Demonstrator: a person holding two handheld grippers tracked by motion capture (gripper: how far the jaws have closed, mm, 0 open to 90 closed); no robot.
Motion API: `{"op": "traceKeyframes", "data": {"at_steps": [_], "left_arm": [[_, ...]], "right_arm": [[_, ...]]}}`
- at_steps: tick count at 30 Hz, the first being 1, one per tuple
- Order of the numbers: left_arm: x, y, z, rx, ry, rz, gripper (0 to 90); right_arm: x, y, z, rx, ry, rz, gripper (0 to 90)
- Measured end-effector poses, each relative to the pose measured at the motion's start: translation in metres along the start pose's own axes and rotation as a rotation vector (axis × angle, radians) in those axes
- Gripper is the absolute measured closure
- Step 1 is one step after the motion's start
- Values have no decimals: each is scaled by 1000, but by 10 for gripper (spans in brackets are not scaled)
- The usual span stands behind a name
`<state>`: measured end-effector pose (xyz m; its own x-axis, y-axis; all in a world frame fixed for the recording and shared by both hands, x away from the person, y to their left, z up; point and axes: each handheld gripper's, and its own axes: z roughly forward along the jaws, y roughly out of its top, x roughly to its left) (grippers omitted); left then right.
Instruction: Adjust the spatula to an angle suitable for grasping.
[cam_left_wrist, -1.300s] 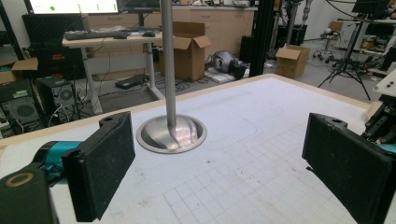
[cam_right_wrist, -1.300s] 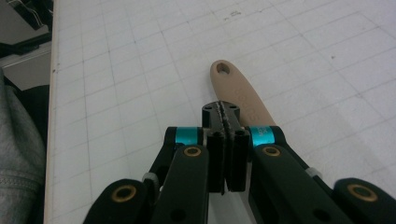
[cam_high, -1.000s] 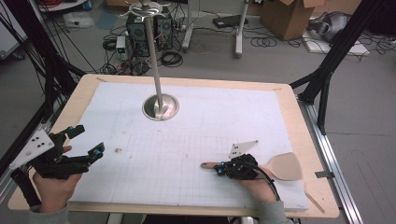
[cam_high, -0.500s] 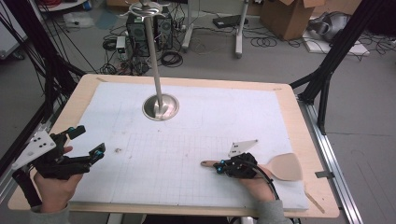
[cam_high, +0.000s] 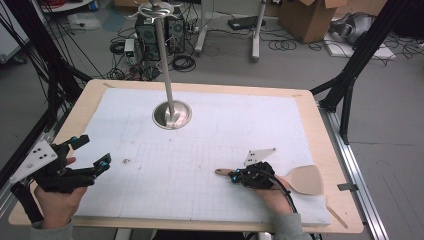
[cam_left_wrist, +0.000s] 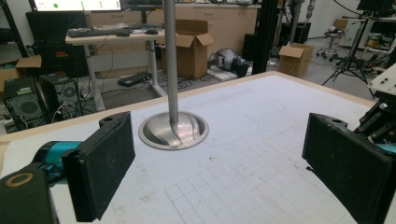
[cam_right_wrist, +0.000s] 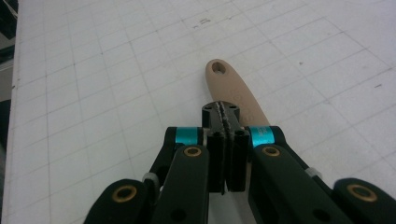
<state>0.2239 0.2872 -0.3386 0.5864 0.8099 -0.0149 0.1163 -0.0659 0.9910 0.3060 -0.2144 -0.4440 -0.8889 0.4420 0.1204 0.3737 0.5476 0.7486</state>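
While the wooden spatula (cam_high: 300, 179) lies flat on the white tabletop (cam_high: 210, 150) near its right front edge, its handle is overlapped by the right gripper (cam_right_wrist: 226, 114) — jaws pressed together, whether on the handle cannot be told. The left gripper (cam_high: 90, 155) (jaws wide apart, nothing between) is held at the left front corner, facing the metal stand (cam_left_wrist: 173, 126).

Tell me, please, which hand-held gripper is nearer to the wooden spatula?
Right. The right hand-held gripper sits over the wooden spatula handle, jaws shut; the left hand-held gripper rests far across the table, jaws open.
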Motion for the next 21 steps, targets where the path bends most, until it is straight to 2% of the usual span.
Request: {"op": "traceKeyframes", "data": {"at_steps": [21], "left_arm": [[0,-1,0,2,0,-3,98]], "right_arm": [[-6,7,4,14,-59,44,897]]}}
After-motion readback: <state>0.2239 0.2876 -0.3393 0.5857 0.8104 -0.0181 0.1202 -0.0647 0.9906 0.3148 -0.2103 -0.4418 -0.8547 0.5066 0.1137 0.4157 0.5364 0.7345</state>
